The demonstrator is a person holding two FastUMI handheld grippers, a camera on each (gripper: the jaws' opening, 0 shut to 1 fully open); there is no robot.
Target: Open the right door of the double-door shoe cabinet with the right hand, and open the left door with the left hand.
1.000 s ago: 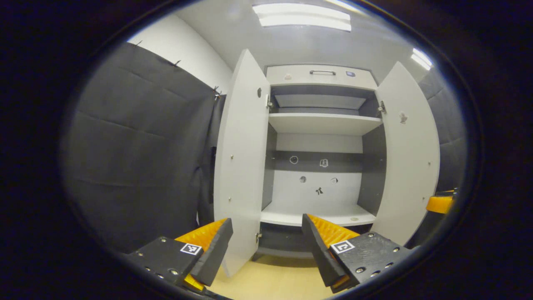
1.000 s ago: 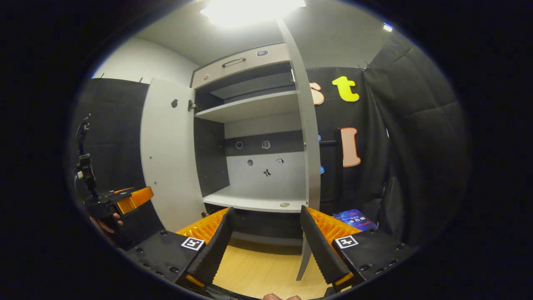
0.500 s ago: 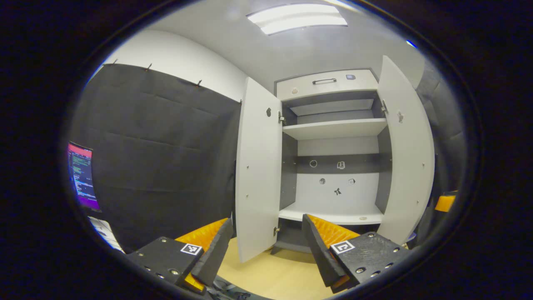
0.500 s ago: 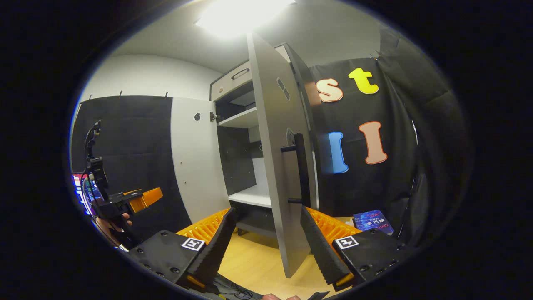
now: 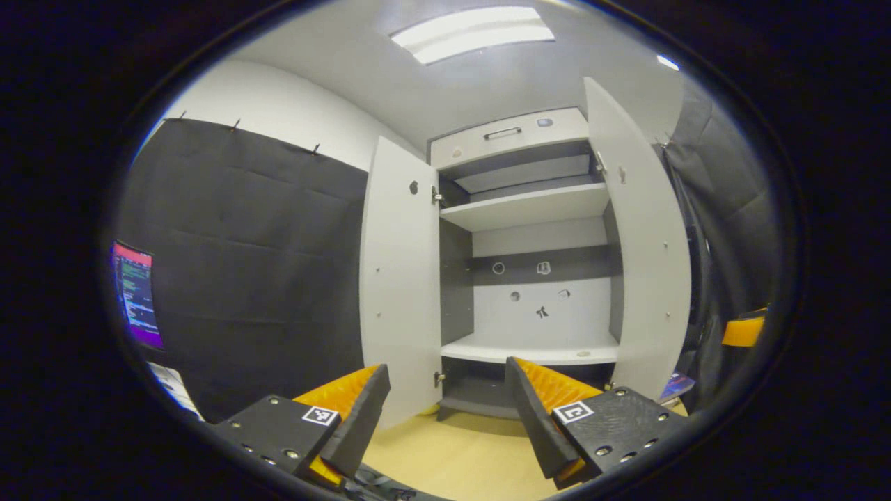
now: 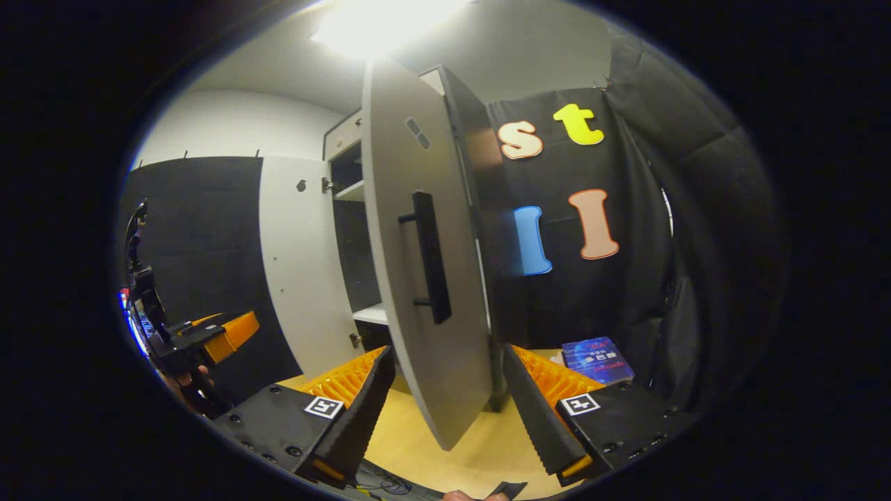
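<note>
Two doors of the shoe cabinet (image 5: pixel 529 132) stand swung outward. In the left gripper view the left door (image 5: pixel 398 278) hangs to the left of the opening and the right door (image 5: pixel 644 243) to the right, with the shelves (image 5: pixel 525 207) exposed between them. In the right gripper view the right door (image 6: pixel 418 278) presents its outer face and its dark bar handle (image 6: pixel 428 257), its free edge leaning toward me.

My left gripper (image 5: pixel 445 410) is spread wide and holds nothing; it sits apart from the left door, with the door's lower edge just beyond the fingertips. My right gripper (image 6: pixel 445 410) is likewise spread wide and empty; the right door's lower corner falls between its fingers in the picture, but I cannot tell whether anything touches. The left gripper (image 6: pixel 209 341), held in a hand (image 6: pixel 182 379), also appears at the left of the right gripper view, well clear of the left door (image 6: pixel 299 264).

Judgement: both doors appear open, so the step in hand is withdrawal. To do it well, I would back each gripper straight away from its door with the fingers kept spread, so no finger catches an edge or the handle and drags a door back toward closed. Avoid the book (image 6: pixel 597 356) on the wooden floor (image 5: pixel 459 459) beside the cabinet and the monitor (image 5: pixel 136 296) at far left.
</note>
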